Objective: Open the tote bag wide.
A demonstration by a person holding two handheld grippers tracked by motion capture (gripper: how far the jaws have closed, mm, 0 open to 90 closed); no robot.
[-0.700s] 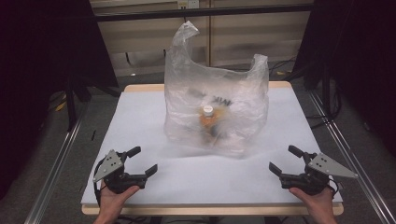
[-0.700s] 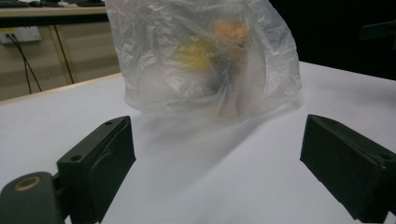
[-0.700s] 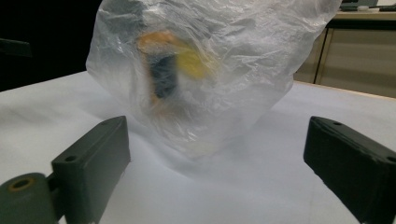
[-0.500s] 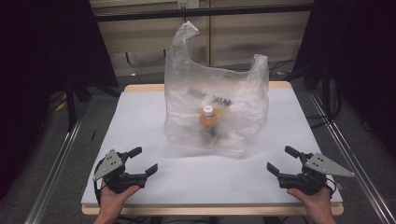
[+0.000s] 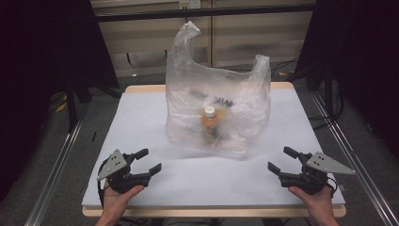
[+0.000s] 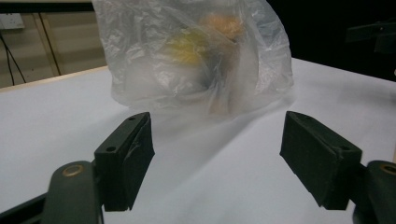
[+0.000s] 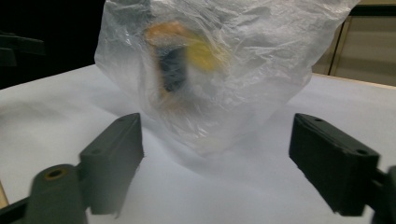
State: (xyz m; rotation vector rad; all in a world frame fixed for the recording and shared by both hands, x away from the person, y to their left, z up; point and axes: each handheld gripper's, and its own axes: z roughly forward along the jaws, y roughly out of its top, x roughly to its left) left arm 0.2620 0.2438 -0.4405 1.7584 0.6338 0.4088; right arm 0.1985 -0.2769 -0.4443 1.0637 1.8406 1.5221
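A clear plastic bag (image 5: 221, 103) stands upright in the middle of the white table (image 5: 141, 117), its two handles sticking up. Inside it I make out an orange bottle with a white cap (image 5: 209, 117) and some dark and yellow items, blurred by the plastic. My left gripper (image 5: 147, 160) rests open near the front left edge, held in a hand, with nothing between its jaws. My right gripper (image 5: 282, 159) is open near the front right edge, likewise holding nothing. The bag (image 6: 196, 51) sits ahead of the left jaws, and the bag (image 7: 210, 60) sits ahead of the right jaws.
The table has a wooden rim (image 5: 141, 88) at the back. Metal rails (image 5: 51, 183) run along both sides on the floor. A dark frame bar (image 5: 207, 12) crosses above the back. Bare white surface lies between each gripper and the bag.
The right gripper has shifted slightly left and toward the bag. The left gripper and the bag have stayed put.
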